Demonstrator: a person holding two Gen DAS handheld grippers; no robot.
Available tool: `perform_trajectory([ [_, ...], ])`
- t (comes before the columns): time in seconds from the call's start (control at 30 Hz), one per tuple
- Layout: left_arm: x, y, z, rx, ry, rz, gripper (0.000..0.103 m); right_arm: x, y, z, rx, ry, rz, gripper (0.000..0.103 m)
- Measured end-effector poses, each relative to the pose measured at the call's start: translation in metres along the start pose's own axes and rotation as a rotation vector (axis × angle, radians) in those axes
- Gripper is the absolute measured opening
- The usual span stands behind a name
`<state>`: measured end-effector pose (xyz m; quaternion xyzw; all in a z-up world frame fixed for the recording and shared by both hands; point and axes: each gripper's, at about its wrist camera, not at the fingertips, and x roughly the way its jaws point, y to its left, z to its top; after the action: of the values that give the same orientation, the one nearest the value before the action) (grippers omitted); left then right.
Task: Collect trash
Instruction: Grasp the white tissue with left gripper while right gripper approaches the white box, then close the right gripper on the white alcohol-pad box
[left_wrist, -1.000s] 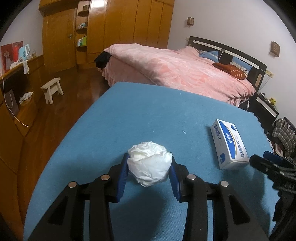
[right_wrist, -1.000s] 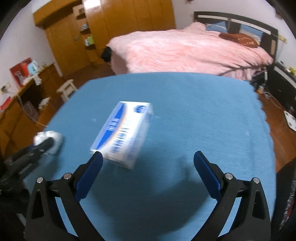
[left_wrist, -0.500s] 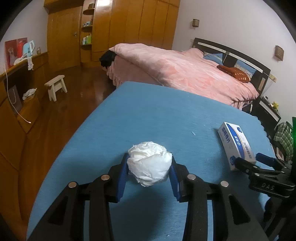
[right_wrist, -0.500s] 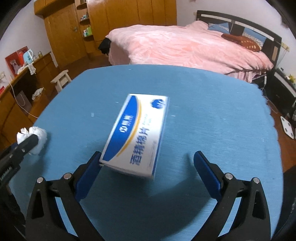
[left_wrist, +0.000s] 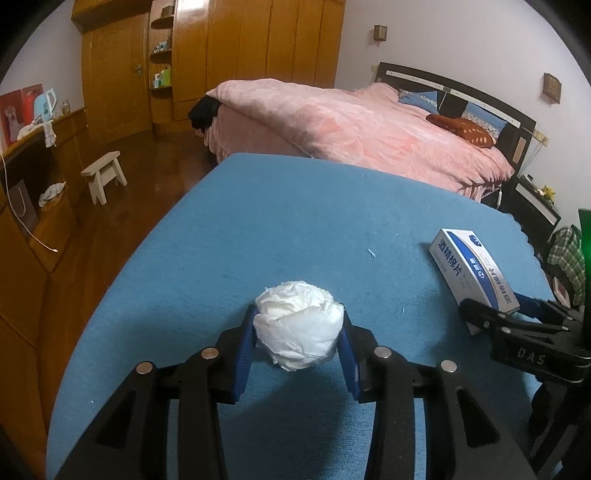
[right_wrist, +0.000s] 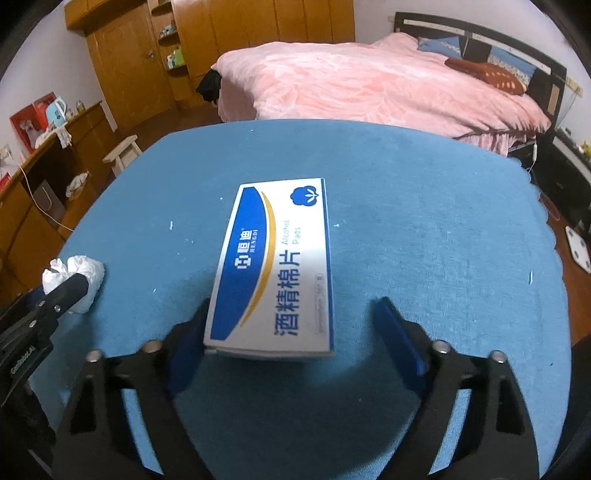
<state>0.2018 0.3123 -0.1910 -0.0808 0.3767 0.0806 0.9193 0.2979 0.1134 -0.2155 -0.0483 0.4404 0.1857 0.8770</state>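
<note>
Left gripper (left_wrist: 297, 341) fingers clamped on tissue wad (left_wrist: 299, 328), right gripper (right_wrist: 295, 341) fingers apart, closing around alcohol-pad box (right_wrist: 275, 266).

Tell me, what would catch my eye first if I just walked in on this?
Probably the crumpled white tissue ball, pinched in the left gripper over the blue table cover. Next, the blue-and-white box of alcohol pads lying on the same cover, with the right gripper straddling its near end; its jaws have just been closing, and there is a gap on one side. Behind, a bed with a pink quilt fills the room.
</note>
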Motion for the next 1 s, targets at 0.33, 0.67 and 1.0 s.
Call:
perform_trajectory([
  [0.33, -0.006, -0.007, -0.002, 0.004, -0.007, -0.006, 0.041, -0.02, -0.007, -0.004, -0.02, -0.025, 0.031, 0.054],
  [0.67, -0.033, -0.051, -0.004, 0.047, -0.044, -0.056, 0.041, -0.07, -0.026, -0.014, -0.013, -0.077, 0.042, 0.054],
  [1.0, -0.072, -0.105, -0.005, 0.091, -0.094, -0.104, 0.041, -0.131, -0.065, -0.026, 0.02, -0.138, 0.02, 0.054],
])
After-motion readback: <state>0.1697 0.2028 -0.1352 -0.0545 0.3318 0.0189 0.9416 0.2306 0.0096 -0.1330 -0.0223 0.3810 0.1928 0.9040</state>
